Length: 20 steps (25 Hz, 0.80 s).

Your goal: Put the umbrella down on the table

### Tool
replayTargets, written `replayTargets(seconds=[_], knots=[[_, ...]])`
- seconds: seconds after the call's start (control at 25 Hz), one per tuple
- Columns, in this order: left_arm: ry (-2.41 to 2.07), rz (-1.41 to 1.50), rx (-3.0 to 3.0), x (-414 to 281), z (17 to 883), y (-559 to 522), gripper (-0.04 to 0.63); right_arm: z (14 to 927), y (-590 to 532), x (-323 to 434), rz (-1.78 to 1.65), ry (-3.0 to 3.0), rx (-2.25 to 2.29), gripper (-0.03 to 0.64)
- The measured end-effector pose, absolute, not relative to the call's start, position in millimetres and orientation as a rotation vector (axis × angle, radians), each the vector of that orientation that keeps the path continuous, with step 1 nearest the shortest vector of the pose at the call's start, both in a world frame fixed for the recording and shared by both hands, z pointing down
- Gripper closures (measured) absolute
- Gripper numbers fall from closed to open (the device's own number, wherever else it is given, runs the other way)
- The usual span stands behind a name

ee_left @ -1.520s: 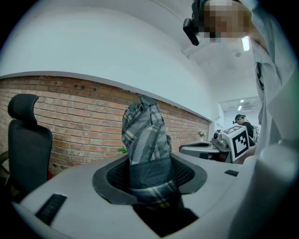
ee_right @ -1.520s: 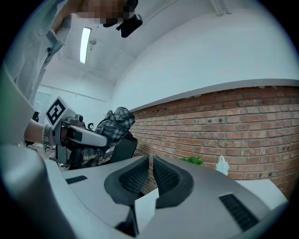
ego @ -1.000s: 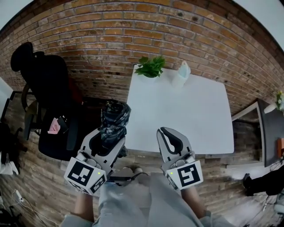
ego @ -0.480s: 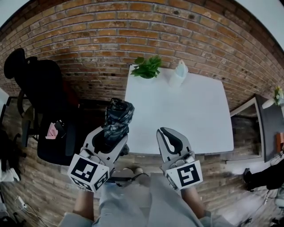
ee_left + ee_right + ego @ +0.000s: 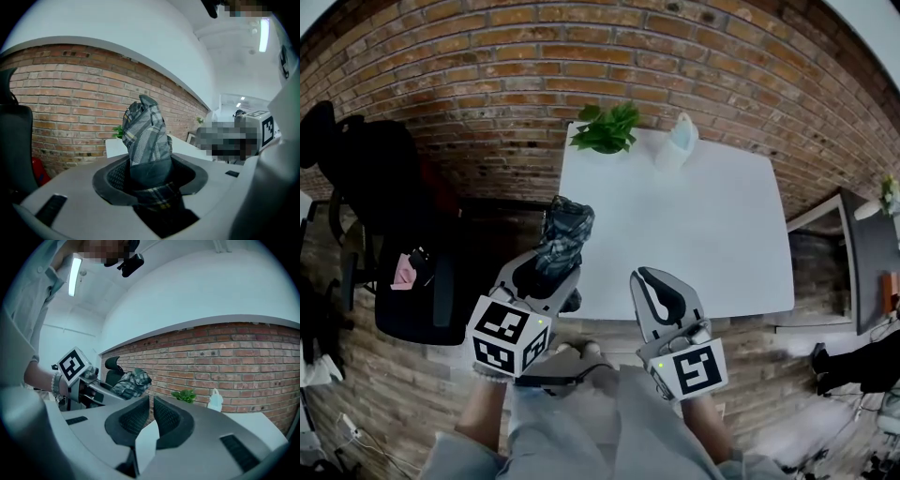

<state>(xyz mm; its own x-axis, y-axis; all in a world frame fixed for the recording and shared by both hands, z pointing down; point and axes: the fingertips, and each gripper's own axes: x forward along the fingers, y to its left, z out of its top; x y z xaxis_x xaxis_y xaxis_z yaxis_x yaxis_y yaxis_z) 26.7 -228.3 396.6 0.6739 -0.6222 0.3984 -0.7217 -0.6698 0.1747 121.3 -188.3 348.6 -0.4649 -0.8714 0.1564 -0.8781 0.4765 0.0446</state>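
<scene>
Pinching folded plaid umbrella [image 5: 565, 232] in left claw [image 5: 547, 270], canopy end sticking out ahead of claw. White worktop [image 5: 703, 234] ahead-right of claw. Better move over worktop, lower flat, then release. Right claw [image 5: 660, 289] pressed together, empty.

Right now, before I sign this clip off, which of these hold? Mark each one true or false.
1. The left tool is clamped on a folded plaid umbrella. True.
2. The umbrella lies flat on the white table. False: it is held up in the left tool, near the table's left edge.
3. The right tool carries nothing. True: its jaws are nearly together with nothing between them.
4. The potted plant stands at the table's near edge. False: it stands at the far edge, by the brick wall.
5. The black office chair is to the right of the table. False: in the head view it is on the left.
</scene>
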Motion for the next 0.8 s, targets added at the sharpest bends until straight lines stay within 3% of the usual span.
replayTargets(seconds=[0.8], knots=[[-0.993, 0.807, 2.262, 60, 557, -283, 0.365, 397, -197, 117, 0.197, -2.495, 1.551, 0.560]])
